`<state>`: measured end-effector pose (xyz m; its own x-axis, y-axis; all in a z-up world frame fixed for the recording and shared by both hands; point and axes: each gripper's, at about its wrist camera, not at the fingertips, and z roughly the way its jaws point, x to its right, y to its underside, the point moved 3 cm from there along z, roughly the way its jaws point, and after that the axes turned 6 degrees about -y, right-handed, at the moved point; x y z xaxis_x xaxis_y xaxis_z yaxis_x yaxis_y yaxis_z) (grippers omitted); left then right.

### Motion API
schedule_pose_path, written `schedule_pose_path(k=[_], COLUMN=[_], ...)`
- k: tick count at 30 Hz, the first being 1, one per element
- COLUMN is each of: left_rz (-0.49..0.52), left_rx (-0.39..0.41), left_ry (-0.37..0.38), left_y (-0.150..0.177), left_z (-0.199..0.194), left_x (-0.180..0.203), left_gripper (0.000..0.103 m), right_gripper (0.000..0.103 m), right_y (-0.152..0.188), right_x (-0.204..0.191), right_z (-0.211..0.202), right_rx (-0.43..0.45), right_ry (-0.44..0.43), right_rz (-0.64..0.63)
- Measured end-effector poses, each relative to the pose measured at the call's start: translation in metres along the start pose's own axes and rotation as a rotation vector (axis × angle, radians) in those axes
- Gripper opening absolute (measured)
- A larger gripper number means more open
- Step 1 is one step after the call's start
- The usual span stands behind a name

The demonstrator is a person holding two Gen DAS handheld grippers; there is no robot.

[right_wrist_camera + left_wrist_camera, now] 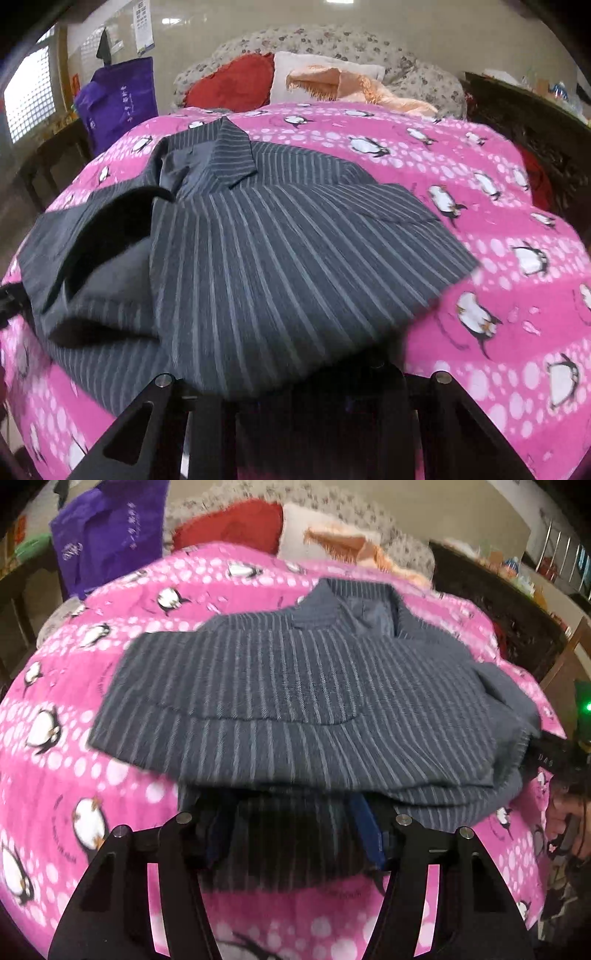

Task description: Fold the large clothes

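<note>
A dark grey pinstriped shirt (303, 701) lies on a pink penguin-print bedcover (66, 709), partly folded, collar at the far end. It also shows in the right wrist view (266, 266), sleeve bunched at the left. My left gripper (295, 830) is at the shirt's near hem, its blue-padded fingers (365, 830) spread with cloth draped over and between them. My right gripper (303, 380) is under the near edge of the shirt; its fingertips are hidden by the cloth. The right gripper also shows at the shirt's right edge in the left wrist view (554, 760).
The pink bedcover (498, 295) spreads around the shirt. At the bed's head lie a red pillow (232, 81), a white pillow with a peach cloth (332, 81) and a floral quilt (417, 70). A purple bag (118, 99) hangs left. Dark wooden furniture (535, 147) stands right.
</note>
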<state>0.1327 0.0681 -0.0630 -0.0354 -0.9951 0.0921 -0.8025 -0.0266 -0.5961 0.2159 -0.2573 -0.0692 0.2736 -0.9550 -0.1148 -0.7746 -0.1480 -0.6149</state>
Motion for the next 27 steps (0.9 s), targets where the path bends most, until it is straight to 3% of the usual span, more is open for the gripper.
schedule_pose_path(k=[2,9,14,19,24,27], left_rz=[-0.003,-0.036,-0.034,-0.039,-0.039,-0.046], left_rx=[-0.005,0.014,0.021,0.05,0.054,0.082], left_ry=[0.025,0.004,-0.036,-0.056,-0.029,-0.027], left_y=[0.001,-0.006,-0.006,-0.005,-0.015,-0.019], left_z=[-0.001,0.009,0.014,0.014,0.005,0.005], left_x=[0.0,0.002,0.013,0.017,0.022,0.026], left_gripper=[0.06,0.061,0.072,0.075,0.074,0.074], right_gripper=[0.028,0.029,0.032,0.033,0.033,0.033], right_y=[-0.005,0.001,0.011,0.006,-0.002,0.003], right_x=[-0.003,0.003,0.007,0.006,-0.002,0.003], right_z=[0.005,0.008,0.008,0.009,0.0,0.008], right_rx=[-0.008,-0.011,-0.006,-0.059,-0.053,-0.082], right_ry=[-0.026,-0.075,-0.121,-0.114,-0.027,-0.07], right_rz=[0.011,-0.005,-0.018,0.002,-0.031,0.005])
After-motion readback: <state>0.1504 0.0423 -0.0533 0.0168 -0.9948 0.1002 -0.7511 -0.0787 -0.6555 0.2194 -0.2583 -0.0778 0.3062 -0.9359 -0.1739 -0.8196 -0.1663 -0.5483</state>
